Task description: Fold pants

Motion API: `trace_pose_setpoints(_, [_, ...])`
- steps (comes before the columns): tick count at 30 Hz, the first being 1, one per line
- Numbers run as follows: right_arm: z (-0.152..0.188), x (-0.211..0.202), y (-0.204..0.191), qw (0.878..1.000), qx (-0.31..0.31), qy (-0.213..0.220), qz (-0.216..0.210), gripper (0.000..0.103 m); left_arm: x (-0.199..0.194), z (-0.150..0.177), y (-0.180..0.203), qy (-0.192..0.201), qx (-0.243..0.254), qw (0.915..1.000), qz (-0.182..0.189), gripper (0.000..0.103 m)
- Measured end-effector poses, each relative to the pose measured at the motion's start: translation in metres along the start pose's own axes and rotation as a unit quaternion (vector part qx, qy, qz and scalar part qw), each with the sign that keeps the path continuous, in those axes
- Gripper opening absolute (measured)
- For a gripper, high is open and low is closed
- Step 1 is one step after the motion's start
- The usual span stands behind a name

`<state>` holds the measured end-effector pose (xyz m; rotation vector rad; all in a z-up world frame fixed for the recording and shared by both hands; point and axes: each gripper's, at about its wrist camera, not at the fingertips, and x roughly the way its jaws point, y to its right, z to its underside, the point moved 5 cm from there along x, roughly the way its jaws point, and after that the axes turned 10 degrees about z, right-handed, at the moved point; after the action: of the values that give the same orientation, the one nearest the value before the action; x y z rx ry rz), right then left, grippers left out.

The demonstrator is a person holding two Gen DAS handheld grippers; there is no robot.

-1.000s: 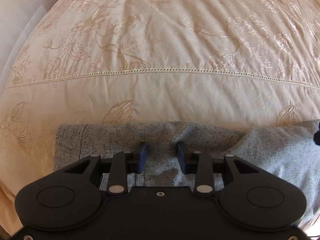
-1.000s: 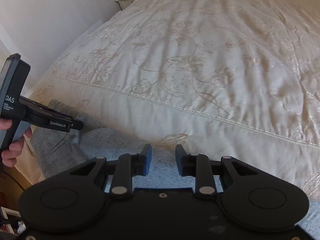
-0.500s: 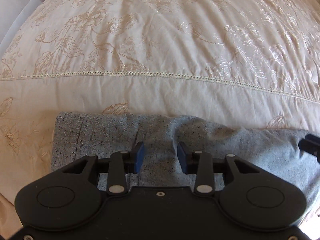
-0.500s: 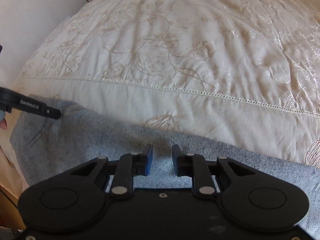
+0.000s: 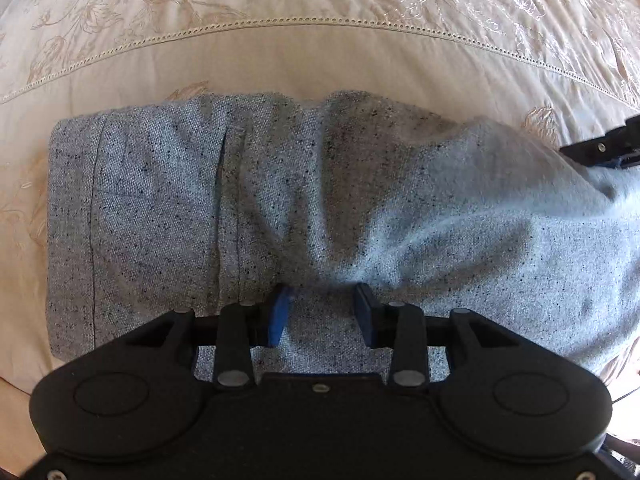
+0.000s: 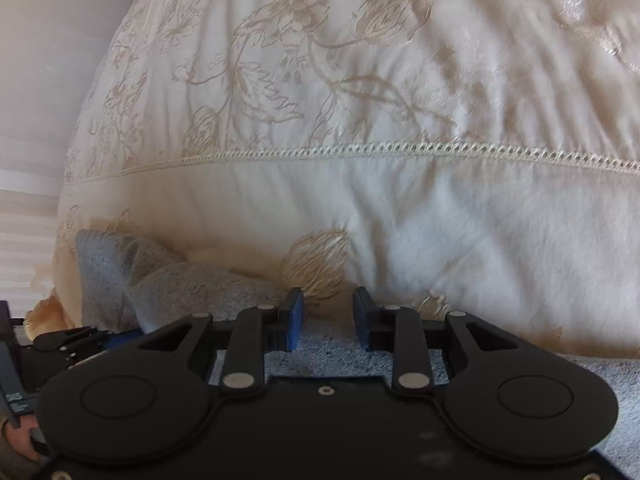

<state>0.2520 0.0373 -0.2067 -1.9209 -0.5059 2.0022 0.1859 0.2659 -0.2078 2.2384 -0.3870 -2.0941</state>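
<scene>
Grey speckled pants point(image 5: 320, 200) lie bunched along the near edge of a cream embroidered bedspread point(image 5: 320, 52). Low over the cloth, the left tongs point(image 5: 322, 312) have their jaws spread, with fabric passing between and under the blue pads. Further along the same garment, the right tongs point(image 6: 328, 318) are spread too, above its far edge.

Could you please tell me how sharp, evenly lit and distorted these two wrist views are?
Left wrist: pants weave crisp, soft toward the right edge; sheen on the bedspread top right; hem line bowed by fisheye. Right wrist: softer overall, bedspread smeared upper right, pants in shade, wall dim.
</scene>
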Motion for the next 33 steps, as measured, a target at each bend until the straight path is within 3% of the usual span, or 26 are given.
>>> trace_pose_setpoints(2, [0.015, -0.014, -0.017, 0.998, -0.054, 0.037, -0.007, 0.004, -0.001, 0.0, -0.001, 0.0, -0.006, 1.0, 0.002, 0.046])
trace_pose_setpoints(6, [0.052, -0.032, -0.049, 0.982, -0.161, 0.094, 0.029, 0.002, -0.013, -0.001, -0.003, 0.008, -0.009, 0.9998, 0.013, 0.044])
trace_pose_setpoints(11, [0.101, -0.019, -0.065, 0.959, -0.244, 0.109, 0.092, 0.002, -0.058, -0.015, 0.005, 0.06, 0.006, 0.9974, 0.039, 0.043])
trace_pose_setpoints(14, [0.106, -0.02, -0.061, 0.968, -0.207, 0.119, 0.081, 0.003, -0.072, -0.039, 0.012, 0.087, 0.015, 0.9954, 0.036, 0.043])
trace_pose_setpoints(17, [0.096, -0.034, -0.058, 0.971, -0.162, 0.164, 0.067, 0.011, -0.063, -0.058, 0.015, 0.088, 0.009, 0.9954, 0.036, 0.044])
trace_pose_setpoints(21, [0.063, -0.05, -0.052, 0.972, -0.105, 0.199, 0.063, 0.028, -0.026, -0.042, 0.012, 0.041, -0.001, 0.9985, 0.035, 0.044])
trace_pose_setpoints(24, [0.033, -0.049, -0.047, 0.976, -0.057, 0.206, 0.045, 0.031, -0.001, -0.014, 0.006, 0.01, 0.004, 0.9998, 0.017, 0.045])
trace_pose_setpoints(26, [0.009, -0.037, -0.05, 0.979, -0.041, 0.198, 0.031, 0.032, 0.001, -0.001, 0.007, 0.031, 0.022, 0.9992, 0.011, 0.045])
trace_pose_setpoints(29, [-0.019, -0.017, -0.056, 0.985, -0.04, 0.168, 0.029, 0.033, 0.0, 0.004, 0.014, 0.031, 0.053, 0.9981, -0.003, 0.045])
trace_pose_setpoints(33, [-0.036, 0.014, -0.059, 0.994, -0.048, 0.101, 0.014, 0.033, 0.003, 0.001, 0.011, 0.025, 0.04, 0.9989, 0.006, 0.045])
